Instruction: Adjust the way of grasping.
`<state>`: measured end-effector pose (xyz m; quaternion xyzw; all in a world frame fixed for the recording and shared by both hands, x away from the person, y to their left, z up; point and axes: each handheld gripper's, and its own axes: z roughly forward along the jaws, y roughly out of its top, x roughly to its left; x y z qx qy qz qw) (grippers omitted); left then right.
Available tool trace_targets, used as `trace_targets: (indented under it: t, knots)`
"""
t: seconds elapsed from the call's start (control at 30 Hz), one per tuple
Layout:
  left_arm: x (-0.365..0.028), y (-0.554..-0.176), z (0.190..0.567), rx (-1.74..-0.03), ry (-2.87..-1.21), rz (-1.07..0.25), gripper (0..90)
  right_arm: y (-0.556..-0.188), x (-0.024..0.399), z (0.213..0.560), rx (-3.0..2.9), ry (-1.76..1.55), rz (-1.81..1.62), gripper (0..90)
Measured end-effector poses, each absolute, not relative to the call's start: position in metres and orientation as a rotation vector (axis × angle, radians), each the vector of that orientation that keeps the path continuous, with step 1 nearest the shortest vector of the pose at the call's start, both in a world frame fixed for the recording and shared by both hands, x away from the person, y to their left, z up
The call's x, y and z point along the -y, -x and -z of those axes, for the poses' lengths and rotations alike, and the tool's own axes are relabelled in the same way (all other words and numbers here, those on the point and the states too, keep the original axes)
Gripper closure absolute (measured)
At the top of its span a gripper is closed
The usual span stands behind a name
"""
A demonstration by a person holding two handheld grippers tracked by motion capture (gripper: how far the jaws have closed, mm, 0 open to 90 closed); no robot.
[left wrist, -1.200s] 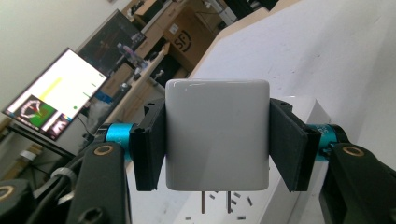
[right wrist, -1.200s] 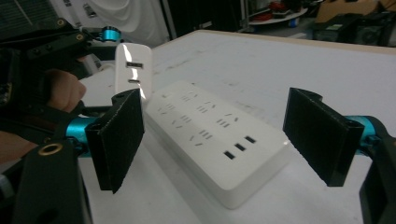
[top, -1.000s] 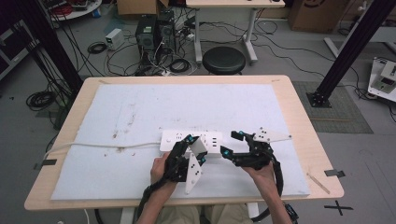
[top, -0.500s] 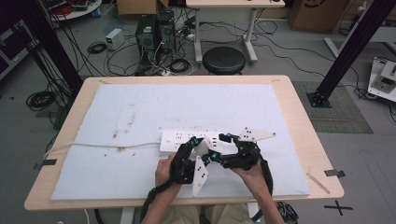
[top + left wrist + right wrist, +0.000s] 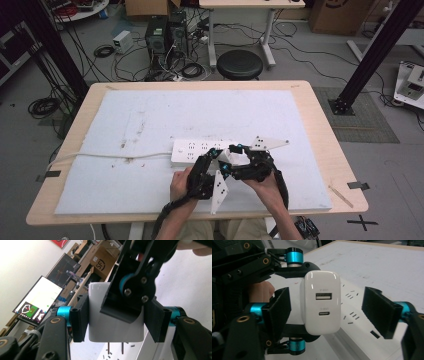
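White, glossy, hard plastic: that's the little rounded-corner wall charger block [image 5: 320, 302] I'm juggling just above the white power strip [image 5: 200, 151] on the pale foam mat [image 5: 150, 120]. My left gripper [image 5: 112, 317] has it pinched by its two flat sides, pads [image 5: 80, 322] pressed tight against the shell, metal prongs poking out below toward the strip's slots. My right gripper [image 5: 327, 312] is coming in on it from the port end, jaws spread to either side of the block and just now narrowing, with daylight on both sides, so nothing is gripped there. I'm looking straight at the face with the two ports, one rectangular, one small oval. Judging by its looks, this thing is light, rigid and won't give at all under the pads, but that shiny skin and those rounded edges look slippery; a grip near a corner could let it squirt out or twist. I'd take it square across the broad flat faces, mid-body, well clear of the prongs and the port face. From the high view both grippers sit nose to nose at the strip's right end, near the table's [image 5: 325, 150] front edge.
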<state>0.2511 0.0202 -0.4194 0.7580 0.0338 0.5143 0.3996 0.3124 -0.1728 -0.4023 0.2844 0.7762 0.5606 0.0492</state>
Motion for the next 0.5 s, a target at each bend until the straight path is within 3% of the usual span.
trace_targets:
  t: [0.5]
  knots:
    - [-0.0204, -0.248, 0.4174, -0.08, -1.906, -1.3, 42.5, -0.3125, 0.1718, 0.4033, -2.386, -0.829, -1.781, 48.3]
